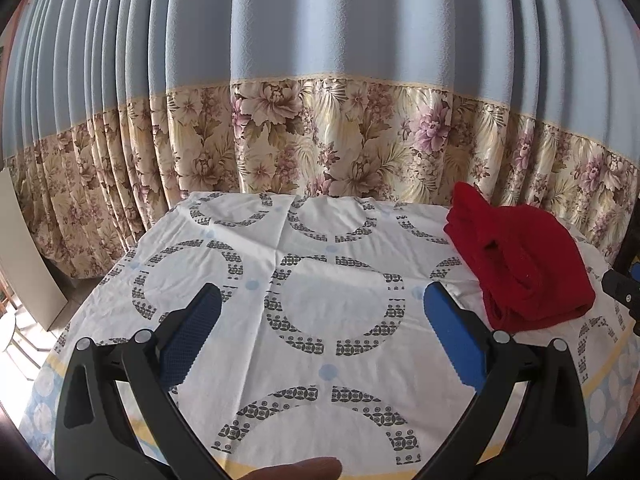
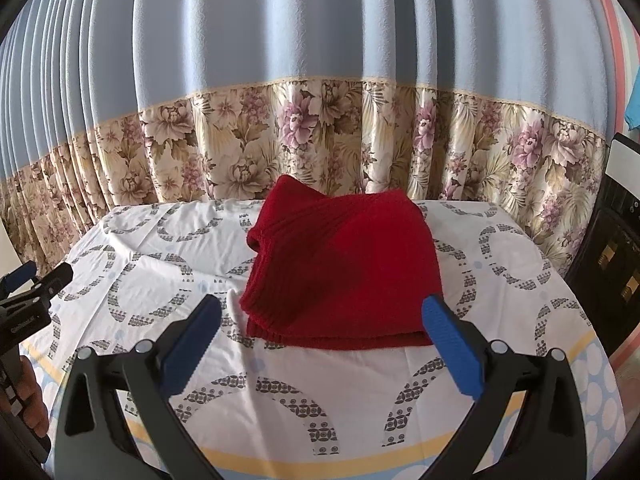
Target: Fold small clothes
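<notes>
Both grippers, left (image 1: 322, 312) and right (image 2: 322, 320), gaped wide and empty over the patterned tablecloth (image 1: 320, 320). Just beyond the right one lay the folded red knit (image 2: 344, 264), soft, floppy, light; its near ribbed edge looked easiest to pinch.

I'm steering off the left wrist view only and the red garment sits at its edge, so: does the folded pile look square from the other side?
Observer: From the right wrist camera the red garment lies in a folded stack, but one corner at the back left sticks up in a peak.
Operator: Is the right gripper touching it?
Observer: No. The right gripper is open and empty, its blue fingers on either side of the near folded edge.
Operator: Anything beyond the table's right side?
Observer: A dark cabinet-like object stands just past the patterned tablecloth.
</notes>
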`<state>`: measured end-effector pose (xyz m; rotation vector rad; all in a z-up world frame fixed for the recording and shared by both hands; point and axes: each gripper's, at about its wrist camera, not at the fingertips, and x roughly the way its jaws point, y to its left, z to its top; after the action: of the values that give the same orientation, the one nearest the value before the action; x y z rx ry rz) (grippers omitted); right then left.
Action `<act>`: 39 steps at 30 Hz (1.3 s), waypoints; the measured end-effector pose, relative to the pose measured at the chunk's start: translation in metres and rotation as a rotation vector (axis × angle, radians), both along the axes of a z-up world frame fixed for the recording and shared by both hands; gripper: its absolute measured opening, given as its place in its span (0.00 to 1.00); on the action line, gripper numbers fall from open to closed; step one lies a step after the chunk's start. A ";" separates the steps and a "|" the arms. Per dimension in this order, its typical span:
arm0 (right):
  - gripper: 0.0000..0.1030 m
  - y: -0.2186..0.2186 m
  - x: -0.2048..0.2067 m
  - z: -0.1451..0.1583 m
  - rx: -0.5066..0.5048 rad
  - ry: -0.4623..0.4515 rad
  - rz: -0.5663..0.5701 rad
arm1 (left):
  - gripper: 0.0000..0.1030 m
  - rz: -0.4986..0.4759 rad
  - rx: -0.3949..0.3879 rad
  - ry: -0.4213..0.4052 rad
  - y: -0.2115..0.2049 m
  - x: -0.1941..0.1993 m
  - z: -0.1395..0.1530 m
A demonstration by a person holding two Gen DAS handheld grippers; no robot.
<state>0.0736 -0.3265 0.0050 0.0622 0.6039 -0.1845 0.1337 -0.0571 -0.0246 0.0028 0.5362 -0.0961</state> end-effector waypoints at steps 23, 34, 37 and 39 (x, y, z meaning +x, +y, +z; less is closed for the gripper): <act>0.98 0.001 0.002 -0.002 -0.008 0.002 -0.003 | 0.97 0.010 -0.013 0.011 0.005 0.002 0.000; 0.98 0.001 0.003 -0.004 -0.011 0.009 -0.002 | 0.97 0.011 -0.010 0.008 0.006 0.002 0.001; 0.98 0.001 0.003 -0.004 -0.013 0.009 -0.002 | 0.97 0.012 -0.006 0.009 0.005 0.002 0.001; 0.98 0.001 0.003 -0.004 -0.013 0.007 -0.005 | 0.97 0.011 -0.003 0.009 0.005 0.002 0.001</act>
<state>0.0766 -0.3256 0.0011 0.0506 0.6091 -0.1934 0.1357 -0.0522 -0.0241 -0.0039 0.5452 -0.0864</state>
